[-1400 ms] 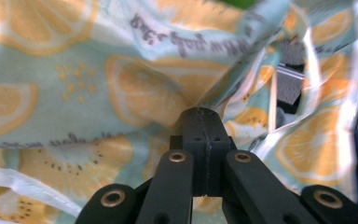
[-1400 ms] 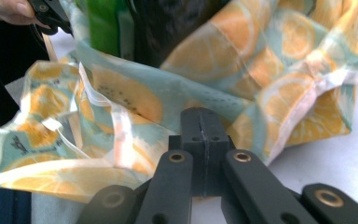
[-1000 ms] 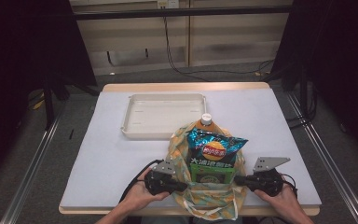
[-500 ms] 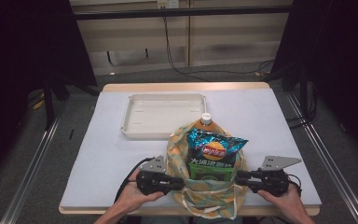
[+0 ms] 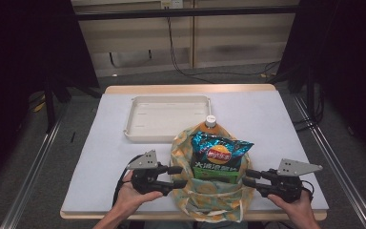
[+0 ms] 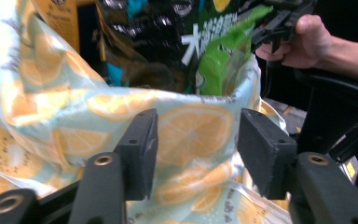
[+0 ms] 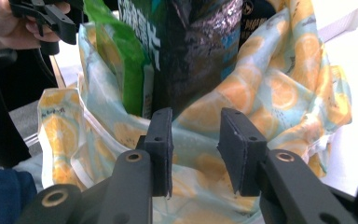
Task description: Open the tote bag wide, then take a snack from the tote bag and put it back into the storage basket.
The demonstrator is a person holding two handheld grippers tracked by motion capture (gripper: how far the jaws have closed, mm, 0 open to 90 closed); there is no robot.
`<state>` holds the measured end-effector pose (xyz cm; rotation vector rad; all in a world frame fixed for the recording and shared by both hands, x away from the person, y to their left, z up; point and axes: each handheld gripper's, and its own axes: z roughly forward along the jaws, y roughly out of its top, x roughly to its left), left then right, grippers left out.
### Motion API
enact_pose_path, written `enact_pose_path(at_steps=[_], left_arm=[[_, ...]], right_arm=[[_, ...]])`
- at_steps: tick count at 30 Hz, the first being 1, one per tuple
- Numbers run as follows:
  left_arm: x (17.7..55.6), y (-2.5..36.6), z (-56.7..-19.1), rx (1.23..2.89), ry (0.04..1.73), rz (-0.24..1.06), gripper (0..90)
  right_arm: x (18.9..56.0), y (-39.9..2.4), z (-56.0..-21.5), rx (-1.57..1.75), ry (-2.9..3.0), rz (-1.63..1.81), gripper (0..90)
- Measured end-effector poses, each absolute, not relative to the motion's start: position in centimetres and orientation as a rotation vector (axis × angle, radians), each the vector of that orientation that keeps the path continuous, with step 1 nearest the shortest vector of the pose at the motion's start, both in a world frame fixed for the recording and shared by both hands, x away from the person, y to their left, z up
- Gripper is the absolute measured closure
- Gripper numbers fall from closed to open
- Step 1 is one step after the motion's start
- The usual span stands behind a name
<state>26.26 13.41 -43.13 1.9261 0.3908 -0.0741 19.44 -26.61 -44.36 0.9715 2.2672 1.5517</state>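
The left gripper [image 6: 193,149] had just been opening, jaws apart before the lemon-print bag [image 6: 186,135]; the right gripper [image 7: 193,147] likewise, gripping nothing.

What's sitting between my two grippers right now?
In the high view, the lemon-print bag sits between the left gripper and right gripper, holding a chip packet and a green packet.

The table [image 5: 124,157] is evenly lit from above in the high view, while both flanks are lost in darkness. Soft shadows are cast near the tray [image 5: 167,118]. In both gripper views the bag [image 6: 186,135] is brightly lit, slightly overexposed at far left, and blurred.
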Motion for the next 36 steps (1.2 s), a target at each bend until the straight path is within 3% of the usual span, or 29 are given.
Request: enact_pose_path(at_steps=[7,10,12,15,19,27,36], left_arm=[[26.5,13.6,-42.0,1.865,0.403,-0.038,24.7],[26.4,13.5,-41.8,1.857,0.392,-0.047,28.3],[26.3,13.3,-41.6,1.857,0.35,-0.033,38.3],[26.0,11.9,-41.1,1.882,0.302,-0.012,43.2],[26.5,10.6,-41.1,1.871,0.325,-0.04,47.6],[26.3,9.4,-40.2,1.85,0.308,-0.005,66.6],[26.8,8.2,-41.2,1.94,0.253,-0.026,62.2]], right_arm=[[19.2,-26.9,-44.2,1.03,2.222,1.551,61.6],[18.9,-27.1,-44.2,1.047,2.204,1.552,61.3],[18.7,-27.2,-44.2,1.051,2.192,1.546,61.3],[18.6,-27.2,-44.0,1.041,2.191,1.538,60.7],[18.6,-27.0,-44.1,1.025,2.208,1.54,59.6],[18.5,-26.7,-44.1,1.005,2.225,1.527,58.0],[18.6,-26.8,-44.2,1.001,2.227,1.528,56.8]])
